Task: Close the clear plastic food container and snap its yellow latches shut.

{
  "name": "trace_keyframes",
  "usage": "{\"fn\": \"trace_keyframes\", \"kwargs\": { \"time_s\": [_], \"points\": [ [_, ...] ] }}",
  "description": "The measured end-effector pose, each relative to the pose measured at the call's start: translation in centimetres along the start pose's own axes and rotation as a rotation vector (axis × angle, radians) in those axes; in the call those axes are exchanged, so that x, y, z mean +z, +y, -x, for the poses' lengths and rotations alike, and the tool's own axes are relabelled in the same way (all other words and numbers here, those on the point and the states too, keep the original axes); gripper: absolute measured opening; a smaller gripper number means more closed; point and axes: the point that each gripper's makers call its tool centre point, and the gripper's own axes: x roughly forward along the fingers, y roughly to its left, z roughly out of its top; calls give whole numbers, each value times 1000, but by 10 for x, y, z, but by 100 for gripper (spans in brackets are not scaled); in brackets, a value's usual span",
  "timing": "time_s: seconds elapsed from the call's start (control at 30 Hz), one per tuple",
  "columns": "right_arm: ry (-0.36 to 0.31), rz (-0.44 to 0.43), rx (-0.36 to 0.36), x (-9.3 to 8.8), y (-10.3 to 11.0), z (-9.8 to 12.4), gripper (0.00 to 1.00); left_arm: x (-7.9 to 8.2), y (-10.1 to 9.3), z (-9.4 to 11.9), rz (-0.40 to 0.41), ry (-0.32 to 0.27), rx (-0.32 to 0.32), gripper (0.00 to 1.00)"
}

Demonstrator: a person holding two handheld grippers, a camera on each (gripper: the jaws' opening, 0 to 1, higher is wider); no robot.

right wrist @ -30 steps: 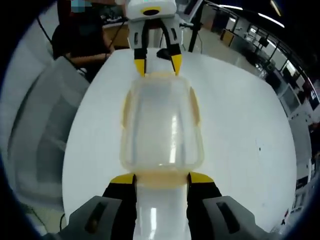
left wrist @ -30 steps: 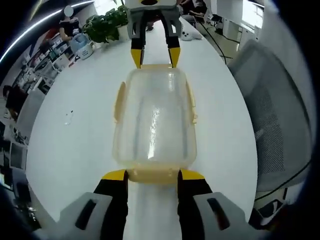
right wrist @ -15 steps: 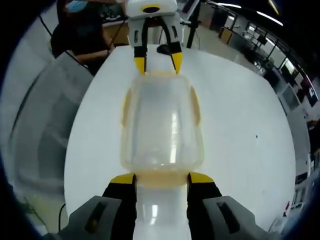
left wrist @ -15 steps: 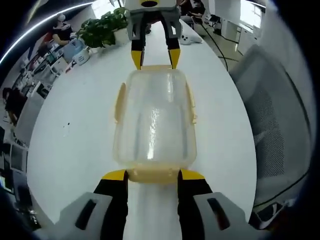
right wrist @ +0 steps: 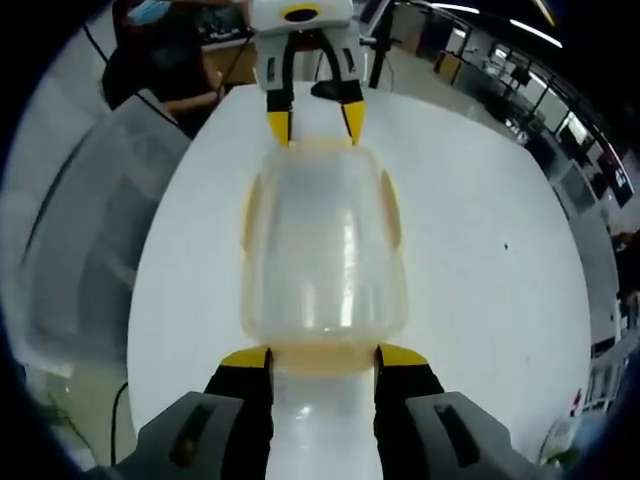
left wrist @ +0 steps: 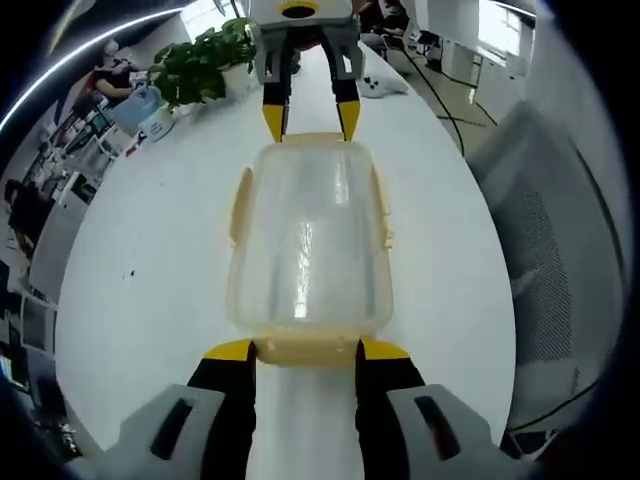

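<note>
Nearest, left gripper [left wrist: 305,348] open, jaws spread at the near end latch [left wrist: 305,350] of the food container [left wrist: 308,240]. Container lying lengthwise mid-worktop [left wrist: 140,270], lid on. Probably light, thin-walled, smooth and apt to skid; best taken at the end latches, not the flexing lid. Beyond the container, right gripper [left wrist: 310,118] likewise open at its far end.
</note>
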Motion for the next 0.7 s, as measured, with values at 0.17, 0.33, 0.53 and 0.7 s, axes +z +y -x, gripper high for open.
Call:
{"fn": "trace_keyframes", "kwargs": {
  "time_s": [0.17, 0.33, 0.53, 0.7],
  "points": [
    [-1, -6, 0, -9, -2, 4, 37, 9, 2, -3, -2, -3, 1, 38],
    [4, -5, -1, -16, -3, 9, 37, 18, 3, -7, -3, -4, 2, 38],
    [6, -7, -1, -28, -3, 15, 37, 29, 3, -11, 4, -16, 1, 38],
    [9, -9, 0, -36, -2, 19, 38, 37, 1, -15, 3, -18, -2, 38]
  ]
}}
